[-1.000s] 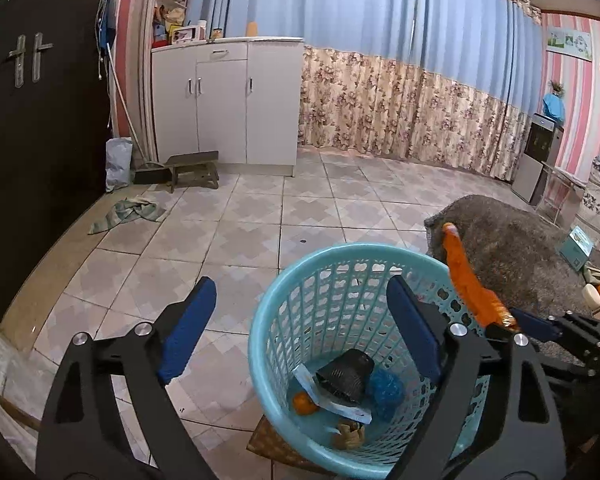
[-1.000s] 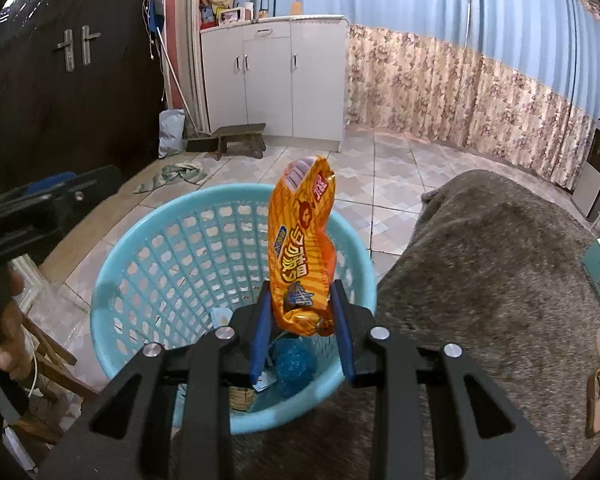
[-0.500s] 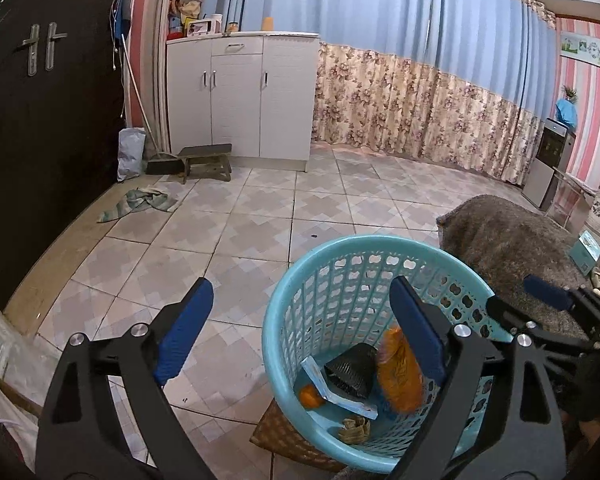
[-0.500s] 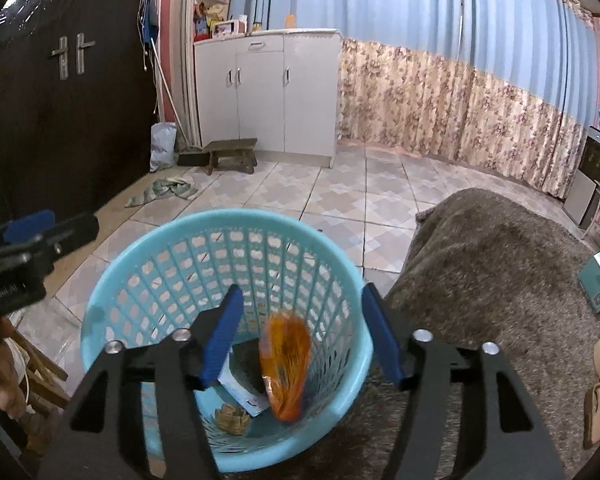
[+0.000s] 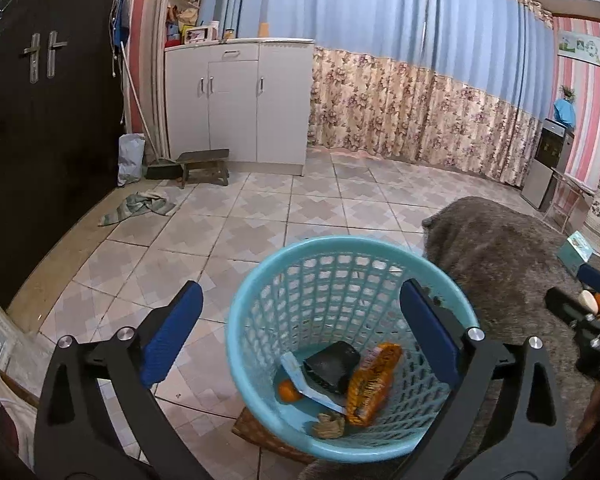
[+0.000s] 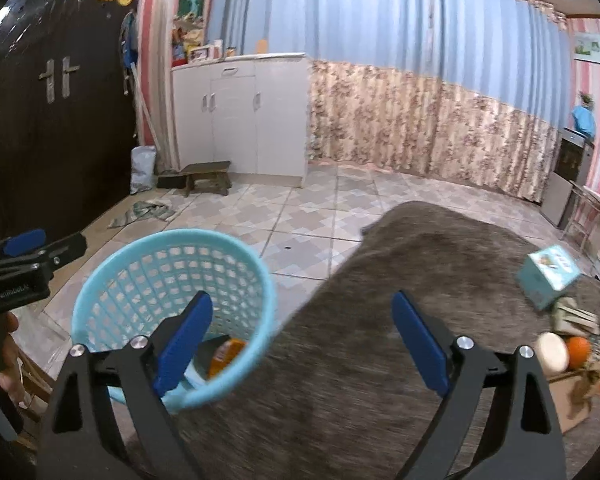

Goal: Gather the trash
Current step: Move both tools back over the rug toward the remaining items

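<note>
Right wrist view: your right claw (image 6: 300,336) was opening, jaws wide, nothing between them, over the grey furry cover (image 6: 400,320). Left of it stood the blue basket (image 6: 100,300), with the orange snack wrapper (image 5: 374,384) lying inside beside a black item (image 5: 332,366) and a small orange ball (image 5: 287,391). Your left claw (image 5: 298,332) was also opening, empty, its right jaw over the basket and its left jaw outside the rim. More trash (image 6: 568,344) lay on the cover, right of the right claw.
</note>
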Action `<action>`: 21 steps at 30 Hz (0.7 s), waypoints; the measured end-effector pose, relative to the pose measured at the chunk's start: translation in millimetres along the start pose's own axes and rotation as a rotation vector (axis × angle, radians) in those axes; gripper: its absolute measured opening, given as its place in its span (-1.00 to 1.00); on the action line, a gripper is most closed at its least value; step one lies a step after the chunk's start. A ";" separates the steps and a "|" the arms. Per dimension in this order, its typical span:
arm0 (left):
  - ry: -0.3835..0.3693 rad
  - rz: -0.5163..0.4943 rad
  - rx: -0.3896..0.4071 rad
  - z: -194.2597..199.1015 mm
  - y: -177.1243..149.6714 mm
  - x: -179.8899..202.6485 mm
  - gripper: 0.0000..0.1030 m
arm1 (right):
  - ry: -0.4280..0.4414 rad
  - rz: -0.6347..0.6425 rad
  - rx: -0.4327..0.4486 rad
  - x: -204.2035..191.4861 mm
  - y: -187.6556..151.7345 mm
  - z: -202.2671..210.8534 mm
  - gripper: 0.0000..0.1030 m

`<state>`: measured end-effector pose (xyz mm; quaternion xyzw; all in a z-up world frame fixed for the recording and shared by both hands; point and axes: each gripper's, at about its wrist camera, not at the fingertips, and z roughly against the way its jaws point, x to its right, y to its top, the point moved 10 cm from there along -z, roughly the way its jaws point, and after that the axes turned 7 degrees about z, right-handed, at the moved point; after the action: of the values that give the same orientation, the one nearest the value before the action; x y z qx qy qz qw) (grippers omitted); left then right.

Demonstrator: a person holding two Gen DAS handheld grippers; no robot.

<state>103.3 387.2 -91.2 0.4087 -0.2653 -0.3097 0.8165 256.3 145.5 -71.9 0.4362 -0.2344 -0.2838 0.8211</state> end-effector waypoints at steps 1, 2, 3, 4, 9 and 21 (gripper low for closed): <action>-0.001 -0.004 0.002 2.2 -0.9 5.5 0.87 | -0.011 -0.005 0.003 7.3 -0.6 4.7 0.75; -0.001 -0.006 0.004 3.8 -1.7 8.9 0.89 | -0.028 -0.012 0.008 18.7 -2.1 12.3 0.75; -0.002 -0.008 0.007 6.4 -2.7 14.6 0.89 | -0.040 -0.018 0.011 28.3 -3.6 18.6 0.75; -0.011 -0.010 0.009 9.3 -4.3 22.9 0.89 | -0.050 -0.023 0.014 37.8 -5.6 24.7 0.75; -0.050 -0.017 -0.003 15.8 -11.4 56.5 0.89 | -0.143 -0.053 0.016 94.2 -18.5 55.8 0.75; -0.123 -0.066 -0.018 27.1 -32.8 142.5 0.89 | -0.313 -0.130 -0.018 211.4 -65.0 108.4 0.76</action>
<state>170.4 255.1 -78.6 0.3902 -0.2986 -0.3631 0.7917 324.8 -89.3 -42.9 0.3937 -0.3282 -0.4026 0.7584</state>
